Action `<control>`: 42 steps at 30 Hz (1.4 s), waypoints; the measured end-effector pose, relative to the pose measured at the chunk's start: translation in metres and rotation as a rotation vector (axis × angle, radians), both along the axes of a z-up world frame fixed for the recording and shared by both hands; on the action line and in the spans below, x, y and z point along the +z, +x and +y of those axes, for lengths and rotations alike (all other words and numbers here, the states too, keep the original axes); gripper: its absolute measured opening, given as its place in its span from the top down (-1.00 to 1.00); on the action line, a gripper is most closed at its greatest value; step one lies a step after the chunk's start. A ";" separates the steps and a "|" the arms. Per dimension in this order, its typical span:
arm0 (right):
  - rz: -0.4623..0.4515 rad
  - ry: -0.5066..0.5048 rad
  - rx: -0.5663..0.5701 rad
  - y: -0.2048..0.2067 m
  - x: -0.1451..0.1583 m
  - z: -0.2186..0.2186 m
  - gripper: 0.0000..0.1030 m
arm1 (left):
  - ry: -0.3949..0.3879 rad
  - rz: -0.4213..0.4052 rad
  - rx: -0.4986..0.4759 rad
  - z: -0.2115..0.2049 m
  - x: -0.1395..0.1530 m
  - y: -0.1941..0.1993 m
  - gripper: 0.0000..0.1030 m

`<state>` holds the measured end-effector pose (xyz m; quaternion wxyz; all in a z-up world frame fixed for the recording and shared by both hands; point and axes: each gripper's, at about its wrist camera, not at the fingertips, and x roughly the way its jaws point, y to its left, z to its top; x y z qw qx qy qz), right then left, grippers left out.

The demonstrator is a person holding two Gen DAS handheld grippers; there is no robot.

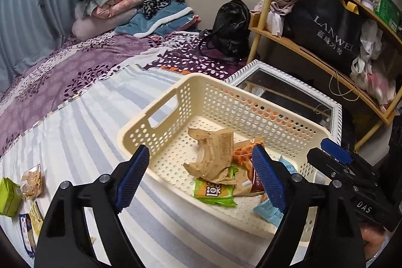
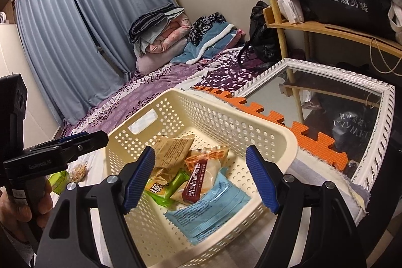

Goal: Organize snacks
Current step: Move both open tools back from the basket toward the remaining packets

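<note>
Hovering spread wide and gripping nothing: left claw [image 1: 201, 177] and right claw [image 2: 199, 177], ribbed blue pads [image 2: 138, 180], over perforated cream plastic basket [image 1: 261, 102] on striped bed, crinkly snack packets [image 2: 208, 212] lying inside.

Home bedroom, bed [image 1: 83, 72], curtains [image 2: 83, 24], shelf [image 1: 314, 52]

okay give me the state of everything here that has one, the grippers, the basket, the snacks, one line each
left gripper: open, empty
right gripper: open, empty
basket: upright on the bed, partly filled
blue packet: flat in the basket
brown packet: crumpled, atop the pile
green box: still out on the bed
</note>
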<state>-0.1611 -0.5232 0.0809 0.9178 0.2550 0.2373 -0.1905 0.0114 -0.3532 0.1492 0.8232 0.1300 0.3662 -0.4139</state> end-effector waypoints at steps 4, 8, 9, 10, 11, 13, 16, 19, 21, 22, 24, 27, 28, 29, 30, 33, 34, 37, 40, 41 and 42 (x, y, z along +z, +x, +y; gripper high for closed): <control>-0.005 -0.017 0.004 0.002 0.004 0.006 -0.61 | -0.002 -0.003 0.012 0.007 0.001 0.000 -0.77; -0.007 -0.041 0.003 0.005 0.010 0.011 -0.61 | -0.001 -0.004 0.028 0.018 0.001 0.002 -0.79; -0.009 -0.045 0.005 0.005 0.011 0.013 -0.61 | 0.001 -0.005 0.035 0.020 0.001 0.003 -0.79; -0.011 -0.049 0.009 0.006 0.012 0.015 -0.61 | 0.002 -0.005 0.044 0.023 0.001 0.004 -0.79; -0.011 -0.052 0.013 0.007 0.014 0.016 -0.61 | 0.001 -0.003 0.050 0.026 0.001 0.006 -0.79; -0.011 -0.058 0.022 0.009 0.016 0.020 -0.61 | 0.000 0.002 0.067 0.032 0.002 0.009 -0.79; -0.011 -0.068 0.037 0.013 0.019 0.027 -0.61 | -0.001 0.001 0.088 0.041 0.002 0.013 -0.79; -0.009 -0.074 0.053 0.016 0.021 0.035 -0.63 | 0.004 -0.011 0.110 0.050 0.004 0.015 -0.80; -0.007 -0.079 0.063 0.019 0.023 0.039 -0.65 | 0.010 -0.026 0.126 0.057 0.004 0.016 -0.80; -0.007 -0.080 0.067 0.020 0.024 0.041 -0.65 | 0.015 -0.036 0.135 0.060 0.005 0.017 -0.82; -0.006 -0.086 0.076 0.022 0.025 0.045 -0.74 | 0.018 -0.049 0.155 0.066 0.006 0.018 -0.90; -0.005 -0.094 0.095 0.025 0.028 0.053 -0.76 | 0.018 -0.051 0.178 0.077 0.007 0.022 -0.90; -0.004 -0.095 0.105 0.027 0.029 0.056 -0.76 | 0.018 -0.049 0.188 0.082 0.006 0.023 -0.90; -0.003 -0.096 0.112 0.029 0.029 0.059 -0.78 | 0.018 -0.049 0.197 0.086 0.006 0.025 -0.90; -0.003 -0.097 0.119 0.031 0.030 0.061 -0.81 | 0.018 -0.049 0.205 0.089 0.006 0.025 -0.90; 0.000 -0.101 0.146 0.038 0.031 0.072 -0.83 | 0.017 -0.044 0.232 0.103 0.004 0.029 -0.90; 0.002 -0.102 0.157 0.040 0.032 0.076 -0.83 | 0.016 -0.043 0.241 0.108 0.003 0.030 -0.90; 0.008 -0.104 0.187 0.049 0.032 0.086 -0.83 | 0.015 -0.043 0.269 0.122 0.003 0.034 -0.90; 0.019 -0.103 0.221 0.059 0.031 0.099 -0.90 | 0.011 -0.040 0.293 0.134 0.002 0.038 -0.90; 0.023 -0.101 0.233 0.062 0.031 0.103 -0.90 | 0.010 -0.038 0.304 0.141 0.001 0.040 -0.90; 0.029 -0.098 0.250 0.067 0.031 0.108 -0.90 | 0.008 -0.033 0.313 0.146 0.000 0.042 -0.90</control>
